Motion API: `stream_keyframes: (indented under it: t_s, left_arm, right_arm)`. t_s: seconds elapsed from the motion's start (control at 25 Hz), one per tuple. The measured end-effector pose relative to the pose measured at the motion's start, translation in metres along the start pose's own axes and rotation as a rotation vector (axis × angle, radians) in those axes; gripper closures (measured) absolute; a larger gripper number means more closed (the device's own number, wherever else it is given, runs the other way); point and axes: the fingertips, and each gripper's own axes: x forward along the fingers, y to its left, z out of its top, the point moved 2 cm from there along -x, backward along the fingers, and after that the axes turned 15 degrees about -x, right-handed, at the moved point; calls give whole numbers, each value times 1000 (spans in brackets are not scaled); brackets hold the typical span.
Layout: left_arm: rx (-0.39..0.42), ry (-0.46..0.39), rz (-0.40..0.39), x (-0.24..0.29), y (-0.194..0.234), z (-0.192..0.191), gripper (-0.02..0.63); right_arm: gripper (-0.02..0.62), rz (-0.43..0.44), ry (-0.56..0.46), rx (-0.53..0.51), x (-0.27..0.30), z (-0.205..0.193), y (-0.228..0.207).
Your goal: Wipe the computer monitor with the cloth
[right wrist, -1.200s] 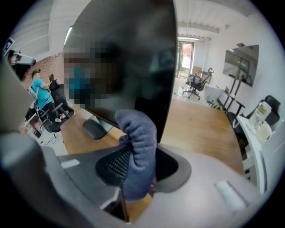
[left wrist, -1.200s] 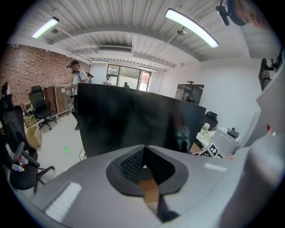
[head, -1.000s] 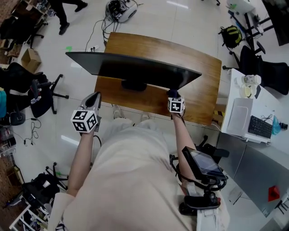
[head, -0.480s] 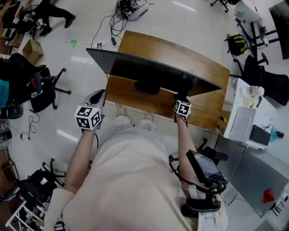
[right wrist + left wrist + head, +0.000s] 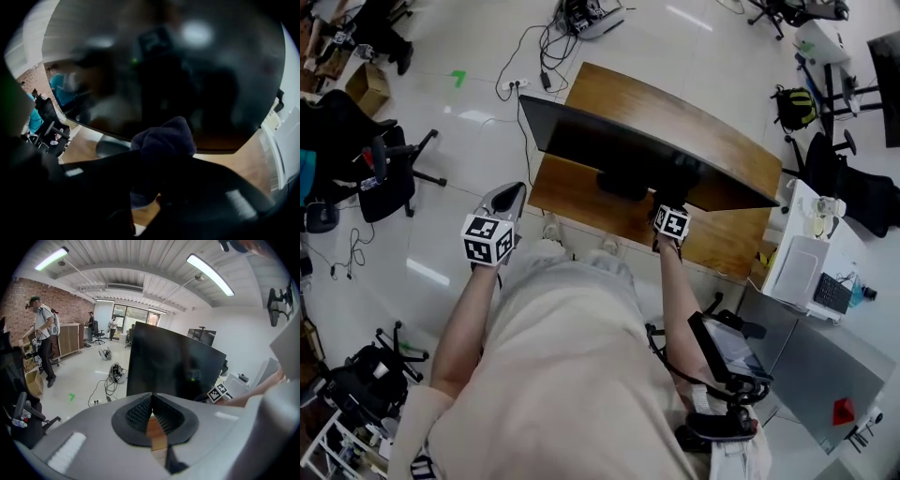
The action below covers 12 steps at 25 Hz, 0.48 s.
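A wide black monitor [image 5: 647, 150] stands on a wooden desk [image 5: 722, 150]; its dark screen [image 5: 164, 70] fills the right gripper view. My right gripper [image 5: 670, 208] is shut on a bunched dark blue cloth [image 5: 161, 140], held up against the lower part of the screen, right of the round stand base [image 5: 112, 149]. My left gripper [image 5: 508, 199] hangs off the desk's left front corner, shut with nothing between its jaws. In the left gripper view the monitor [image 5: 173, 364] shows ahead, with the right gripper's marker cube [image 5: 216, 392] beside it.
Office chairs [image 5: 384, 178] stand at the left. Cables and a power strip [image 5: 520, 80] lie on the floor behind the desk. A white side table [image 5: 811, 253] with a keyboard stands at the right. People [image 5: 42, 341] stand far back in the room.
My right gripper with the cloth has moved left along the bottom of the screen, from near its right end toward the stand. The left gripper stays in place.
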Motion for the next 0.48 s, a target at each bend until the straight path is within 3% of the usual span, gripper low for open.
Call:
stream_keyframes:
  t_s: [0.48]
  left_arm:
    - [6, 23, -6, -24, 68, 7, 606]
  right_arm:
    - [480, 70, -41, -57, 14, 51, 104]
